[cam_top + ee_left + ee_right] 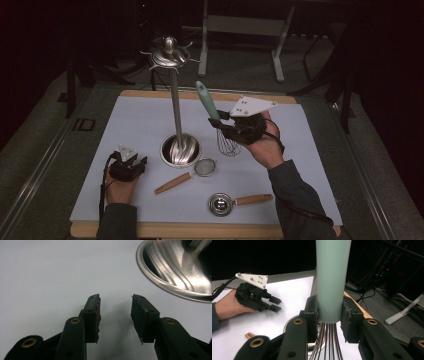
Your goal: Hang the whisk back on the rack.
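Note:
A whisk with a pale green handle (206, 101) and wire loops (228, 145) hangs above the white mat, handle up and tilted to the left. My right gripper (223, 123) is shut on the lower end of that handle (333, 280), and the wires (328, 341) run down below its pads. My left gripper (131, 163) rests low on the mat to the left of the stand's round base (180, 150). It is open, with nothing between its fingers (93, 310). It is also in the right gripper view as the left gripper (272, 303).
A steel utensil stand rises from the base (175, 272) on a thin pole to a ring of hooks (170, 53). A small strainer (204, 167) with a wooden handle and a metal scoop (220, 204) with a wooden handle lie on the white mat (140, 120) near the front.

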A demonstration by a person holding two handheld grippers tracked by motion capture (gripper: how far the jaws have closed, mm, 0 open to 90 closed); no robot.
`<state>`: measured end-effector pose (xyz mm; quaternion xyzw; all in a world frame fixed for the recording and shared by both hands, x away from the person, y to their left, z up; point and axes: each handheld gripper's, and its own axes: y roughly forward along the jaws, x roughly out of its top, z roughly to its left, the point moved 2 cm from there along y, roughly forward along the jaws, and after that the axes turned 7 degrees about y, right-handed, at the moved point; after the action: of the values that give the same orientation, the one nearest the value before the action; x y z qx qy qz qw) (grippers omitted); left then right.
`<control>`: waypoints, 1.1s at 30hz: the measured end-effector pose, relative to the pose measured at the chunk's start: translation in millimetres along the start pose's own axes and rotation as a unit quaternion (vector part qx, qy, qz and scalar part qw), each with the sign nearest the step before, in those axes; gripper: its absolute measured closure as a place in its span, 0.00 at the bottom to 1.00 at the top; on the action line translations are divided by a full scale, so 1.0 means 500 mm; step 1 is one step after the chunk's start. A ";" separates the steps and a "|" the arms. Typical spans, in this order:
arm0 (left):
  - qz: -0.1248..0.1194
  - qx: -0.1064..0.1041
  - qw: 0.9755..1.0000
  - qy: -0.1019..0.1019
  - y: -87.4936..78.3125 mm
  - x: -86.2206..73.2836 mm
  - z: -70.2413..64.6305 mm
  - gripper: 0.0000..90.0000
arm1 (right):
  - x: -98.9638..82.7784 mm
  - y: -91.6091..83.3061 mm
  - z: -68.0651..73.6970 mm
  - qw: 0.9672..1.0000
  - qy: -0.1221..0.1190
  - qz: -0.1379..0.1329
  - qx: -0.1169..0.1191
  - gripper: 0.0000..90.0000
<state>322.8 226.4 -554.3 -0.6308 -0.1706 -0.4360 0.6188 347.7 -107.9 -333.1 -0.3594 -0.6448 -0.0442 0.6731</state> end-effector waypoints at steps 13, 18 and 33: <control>0.000 0.000 1.000 0.000 0.000 0.000 0.000 0.66 | 0.027 -0.002 0.011 1.000 -0.010 -0.006 0.006 0.77; 0.000 -0.001 1.000 -0.001 0.000 0.000 0.000 0.66 | 0.039 -0.001 0.013 1.000 -0.010 -0.012 0.008 0.77; 0.000 -0.001 1.000 0.000 0.000 0.000 0.000 0.66 | 0.075 0.007 0.035 0.999 -0.027 -0.016 0.013 0.77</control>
<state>323.0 226.3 -554.4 -0.6312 -0.1701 -0.4360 0.6186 340.8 -80.7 -302.4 -0.3416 -0.6686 -0.0372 0.6595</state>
